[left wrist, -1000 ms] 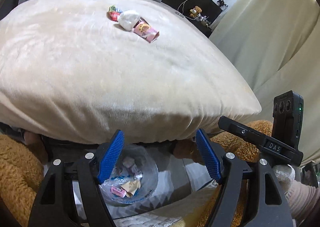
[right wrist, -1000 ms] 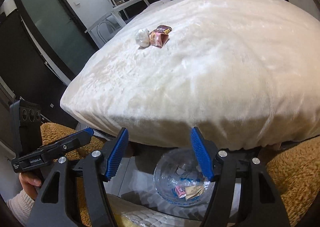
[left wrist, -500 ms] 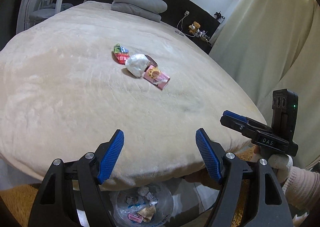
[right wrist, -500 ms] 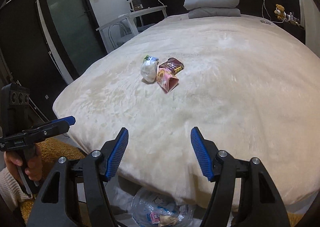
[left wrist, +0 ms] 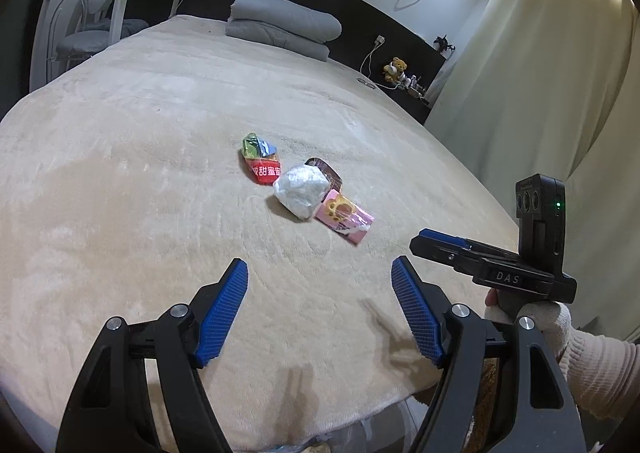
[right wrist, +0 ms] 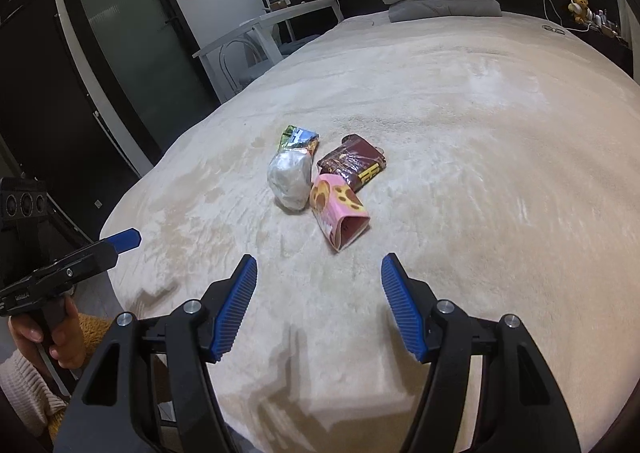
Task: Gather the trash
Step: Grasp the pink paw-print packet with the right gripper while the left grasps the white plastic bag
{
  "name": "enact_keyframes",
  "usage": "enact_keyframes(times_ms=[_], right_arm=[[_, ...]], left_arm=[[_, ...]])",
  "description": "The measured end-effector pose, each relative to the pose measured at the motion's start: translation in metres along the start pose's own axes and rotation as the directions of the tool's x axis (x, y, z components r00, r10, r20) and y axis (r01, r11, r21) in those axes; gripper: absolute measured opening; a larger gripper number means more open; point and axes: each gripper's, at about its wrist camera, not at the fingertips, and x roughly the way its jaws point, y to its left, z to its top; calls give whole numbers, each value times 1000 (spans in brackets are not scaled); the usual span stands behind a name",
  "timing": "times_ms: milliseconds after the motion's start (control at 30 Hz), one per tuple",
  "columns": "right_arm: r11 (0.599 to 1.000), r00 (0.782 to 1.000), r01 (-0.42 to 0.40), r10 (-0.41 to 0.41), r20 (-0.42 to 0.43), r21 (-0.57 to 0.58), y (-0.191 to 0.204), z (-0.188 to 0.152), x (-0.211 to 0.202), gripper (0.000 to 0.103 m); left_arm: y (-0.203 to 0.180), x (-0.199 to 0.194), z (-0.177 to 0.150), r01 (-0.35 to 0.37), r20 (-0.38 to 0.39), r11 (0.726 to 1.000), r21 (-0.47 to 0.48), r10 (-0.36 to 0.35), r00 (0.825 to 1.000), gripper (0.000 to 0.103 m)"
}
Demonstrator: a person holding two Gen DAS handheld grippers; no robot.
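A small heap of trash lies mid-bed on the beige blanket (left wrist: 120,181): a crumpled white wad (left wrist: 301,190) (right wrist: 289,181), a pink snack wrapper (left wrist: 345,217) (right wrist: 339,212), a brown wrapper (right wrist: 353,162) (left wrist: 325,170) and a red-green packet (left wrist: 259,162) (right wrist: 298,138). My left gripper (left wrist: 319,273) is open and empty above the bed's near edge, short of the heap. My right gripper (right wrist: 318,267) is open and empty, just short of the pink wrapper. Each gripper shows in the other's view, the right one (left wrist: 440,241) and the left one (right wrist: 120,239).
Folded grey bedding (left wrist: 284,26) lies at the head of the bed against a dark headboard. A white desk and chair (left wrist: 92,21) stand at the left, curtains (left wrist: 552,85) at the right. A clear bag's top (left wrist: 320,447) peeks out below the bed's edge.
Both grippers have risen from below the bed's edge, where the clear trash bag showed, to above the blanket and closer to the heap. Both stay open.
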Motion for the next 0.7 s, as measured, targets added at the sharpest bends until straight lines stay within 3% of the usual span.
enact_keyframes(times_ms=[500, 533, 700], right_arm=[[997, 994, -33, 26, -108, -63, -20, 40, 82, 63], [997, 994, -33, 26, -109, -69, -20, 41, 84, 61], [994, 991, -44, 31, -131, -100, -17, 43, 93, 34]], left_arm=[[29, 20, 33, 18, 8, 1000, -1, -18, 1000, 73], [30, 21, 34, 17, 8, 1000, 2, -17, 1000, 73], [33, 25, 33, 14, -7, 1000, 6, -14, 1000, 73]])
